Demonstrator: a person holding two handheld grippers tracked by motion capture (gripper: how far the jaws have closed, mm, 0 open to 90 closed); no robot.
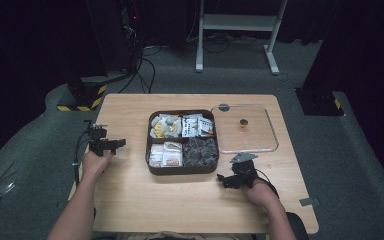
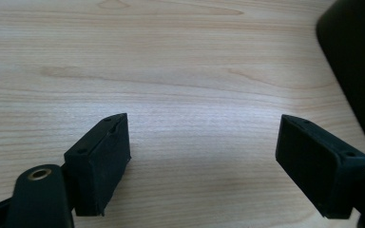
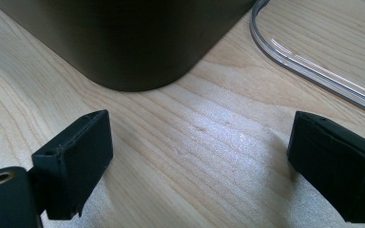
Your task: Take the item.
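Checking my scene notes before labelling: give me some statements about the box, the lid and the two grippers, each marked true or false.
1. The clear lid sits on the box. False: it lies on the table, right of the box.
2. The box has four filled compartments. True.
3. The left gripper grips a packet. False: its fingers stand apart over bare wood.
4. The right gripper is open near the box's corner. True.

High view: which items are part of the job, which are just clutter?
In play:
dark four-compartment snack box
clear lid, lying beside the box
left tongs, open
right tongs, open

Lying about:
grey tape patch
white stand
floor cables
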